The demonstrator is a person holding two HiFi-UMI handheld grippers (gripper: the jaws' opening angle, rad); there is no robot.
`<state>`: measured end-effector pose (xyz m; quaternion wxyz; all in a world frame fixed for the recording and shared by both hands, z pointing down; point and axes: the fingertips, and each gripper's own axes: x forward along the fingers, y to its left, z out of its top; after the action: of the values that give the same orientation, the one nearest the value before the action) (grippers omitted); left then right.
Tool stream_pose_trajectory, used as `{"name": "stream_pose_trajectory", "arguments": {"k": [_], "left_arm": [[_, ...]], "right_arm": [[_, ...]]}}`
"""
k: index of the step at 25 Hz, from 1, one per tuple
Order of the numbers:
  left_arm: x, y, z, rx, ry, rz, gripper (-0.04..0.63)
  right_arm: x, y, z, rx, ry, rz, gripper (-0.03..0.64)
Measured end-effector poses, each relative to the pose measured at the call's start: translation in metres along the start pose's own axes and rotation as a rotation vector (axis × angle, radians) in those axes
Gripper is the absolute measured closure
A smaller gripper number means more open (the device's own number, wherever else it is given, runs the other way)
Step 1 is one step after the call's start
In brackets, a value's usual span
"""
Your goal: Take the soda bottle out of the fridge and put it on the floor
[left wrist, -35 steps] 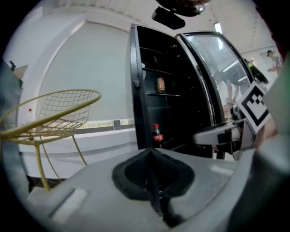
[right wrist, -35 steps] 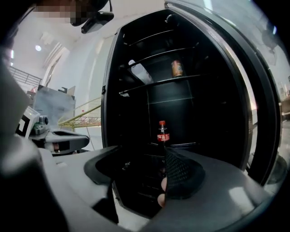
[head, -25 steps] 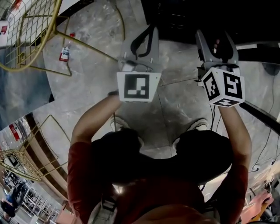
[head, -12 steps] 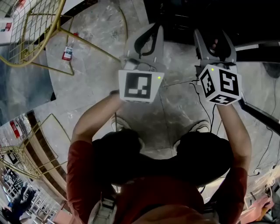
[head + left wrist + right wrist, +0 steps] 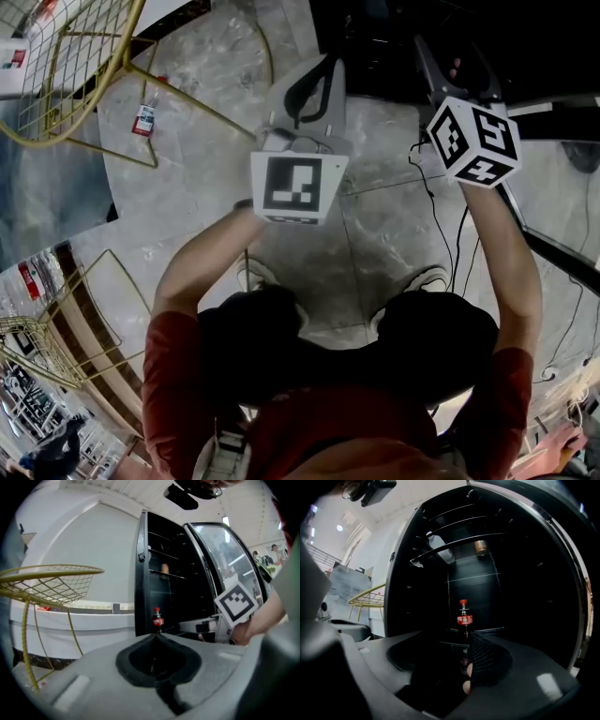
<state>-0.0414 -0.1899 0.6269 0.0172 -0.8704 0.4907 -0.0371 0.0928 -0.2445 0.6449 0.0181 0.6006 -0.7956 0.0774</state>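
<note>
- the soda bottle (image 5: 464, 618) stands upright on a shelf (image 5: 480, 631) deep inside the open fridge (image 5: 525, 588), red cap up and red label facing out; nothing touches it.
- the right gripper (image 5: 445, 639) points straight at the bottle with its jaws spread wide; the gap between them is empty, and the bottle sits well beyond the tips.
- in the head view the right gripper reaches up into the dark fridge opening, its marker cube (image 5: 473, 141) turned toward the camera.
- the left gripper (image 5: 156, 637) has its jaws pressed together to a point, pinching nothing; from its own view the bottle shows far off, just above the closed tips.
- the left gripper is held outside the fridge, beside the right one and over the pale stone floor (image 5: 375, 234).
- on a higher shelf lies a can (image 5: 482, 547), and a pale, blurry thing (image 5: 438, 545) sits to its left; i cannot tell what that is.
- the glass fridge door (image 5: 229, 559) is swung open on the right.
- a yellow wire basket (image 5: 56, 66) on thin legs stands to the left of the fridge.
- a second small bottle (image 5: 143, 117) with a red label lies on the floor beneath that basket.
- the person's shoes (image 5: 427, 277) are planted on the floor below both grippers, and a dark cable (image 5: 441, 225) trails across the floor under the right arm.
</note>
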Motion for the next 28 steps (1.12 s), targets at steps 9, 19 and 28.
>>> {"name": "stream_pose_trajectory", "arguments": {"k": [9, 19, 28], "left_arm": [[0.006, -0.012, -0.024, 0.009, 0.086, -0.043, 0.597], [0.005, -0.028, -0.051, 0.004, 0.182, -0.112, 0.597], [0.010, -0.029, -0.061, -0.002, 0.201, -0.117, 0.597]], "right_arm": [[0.087, -0.022, 0.040, -0.103, -0.054, 0.014, 0.331], [0.139, -0.060, 0.043, -0.066, -0.003, -0.061, 0.288], [0.169, -0.067, 0.031, -0.009, 0.036, -0.011, 0.282]]}}
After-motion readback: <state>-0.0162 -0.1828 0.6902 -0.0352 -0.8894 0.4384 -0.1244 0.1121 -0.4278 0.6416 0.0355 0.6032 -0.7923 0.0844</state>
